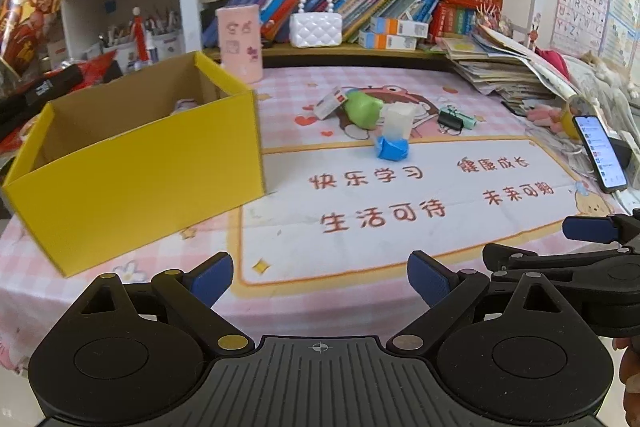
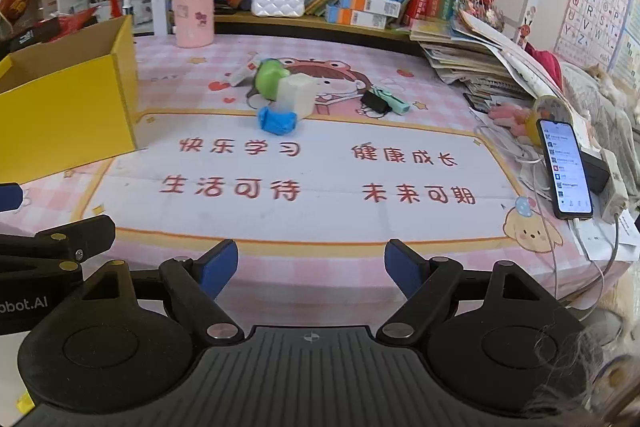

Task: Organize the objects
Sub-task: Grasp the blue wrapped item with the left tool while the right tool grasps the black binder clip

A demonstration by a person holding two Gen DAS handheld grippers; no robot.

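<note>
A yellow cardboard box (image 1: 136, 163) stands open on the left of the pink table mat (image 1: 400, 227); it also shows in the right wrist view (image 2: 68, 103). Mid-table lies a small pile: a blue crumpled item (image 1: 391, 148) (image 2: 277, 120), a translucent white box (image 1: 397, 121) (image 2: 297, 94), a green toy (image 1: 360, 109) (image 2: 269, 78), a small white packet (image 1: 330, 101) and a black binder clip with a mint item (image 1: 454, 119) (image 2: 380, 101). My left gripper (image 1: 320, 281) is open and empty near the table's front edge. My right gripper (image 2: 311, 269) is open and empty beside it.
A pink cylinder holder (image 1: 240, 43) and a white quilted handbag (image 1: 316, 27) stand at the back under bookshelves. A stack of books and papers (image 1: 504, 71) fills the back right. A lit phone (image 2: 564, 169) with cables leans at the right edge.
</note>
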